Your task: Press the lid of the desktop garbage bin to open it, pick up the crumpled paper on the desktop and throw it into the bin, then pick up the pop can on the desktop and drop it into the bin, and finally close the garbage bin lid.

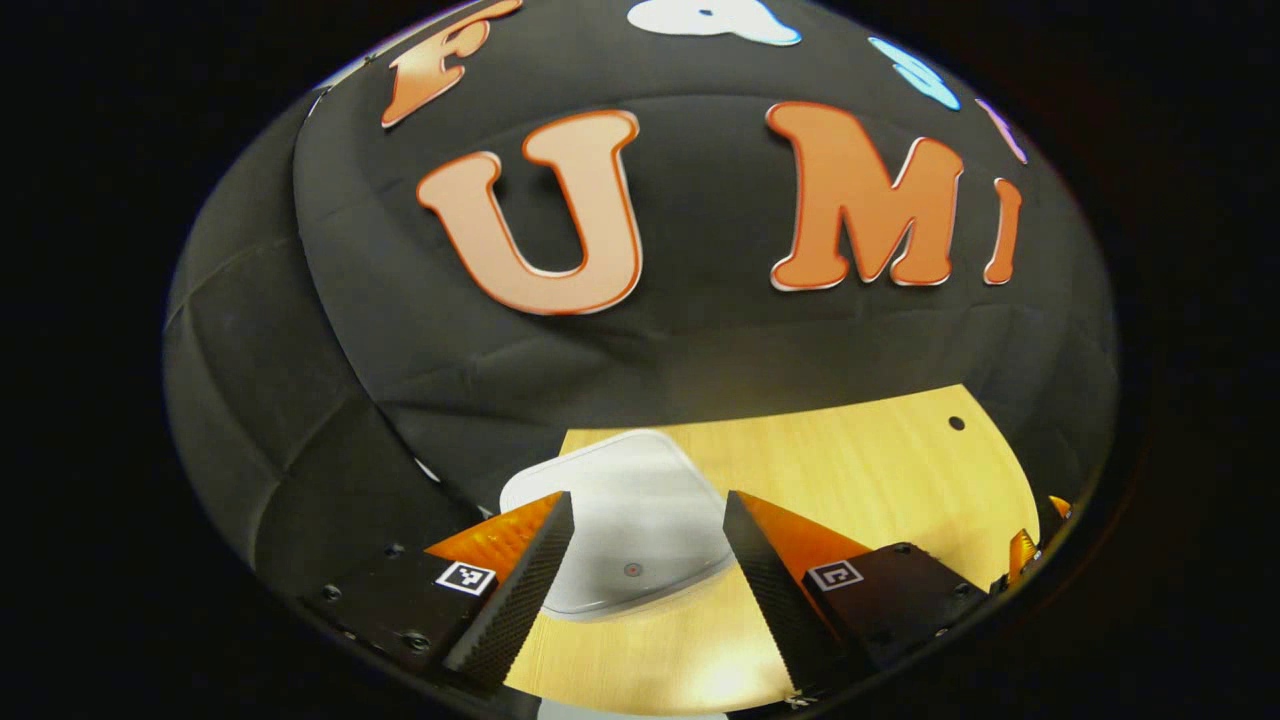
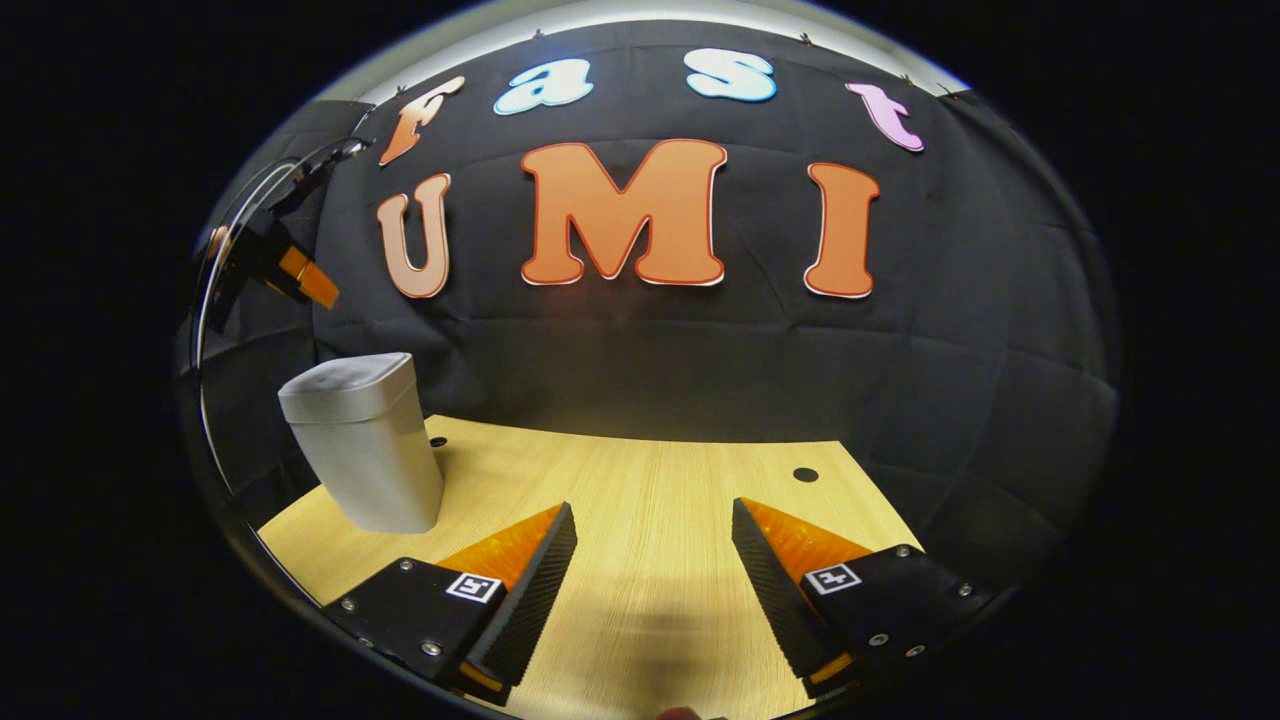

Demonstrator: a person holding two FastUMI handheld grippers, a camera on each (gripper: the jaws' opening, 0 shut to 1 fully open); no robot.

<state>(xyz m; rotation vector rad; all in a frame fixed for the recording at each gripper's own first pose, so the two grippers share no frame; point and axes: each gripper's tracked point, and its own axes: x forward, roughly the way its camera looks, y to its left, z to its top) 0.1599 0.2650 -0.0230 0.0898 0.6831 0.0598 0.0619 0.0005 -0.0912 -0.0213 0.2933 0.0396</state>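
The desktop garbage bin (image 2: 365, 450) is a pale grey tub that stands at the left of the wooden table (image 2: 650, 480), its lid down. In the left gripper view I look down on that closed lid (image 1: 630, 520), which has a small red dot near its front edge. My left gripper (image 1: 648, 497) hangs open above the lid, one finger over each side, and I cannot tell whether they touch it. The same left gripper (image 2: 300, 270) shows high above the bin in the right gripper view. My right gripper (image 2: 653, 505) is open over bare tabletop, to the right of the bin.
The black cloth wall runs close behind the table and bin. Small round holes (image 2: 805, 474) mark the tabletop near its back edge, one (image 2: 438, 441) just behind the bin. Orange parts (image 1: 1020, 550) of another device peek in at the right rim of the left gripper view.
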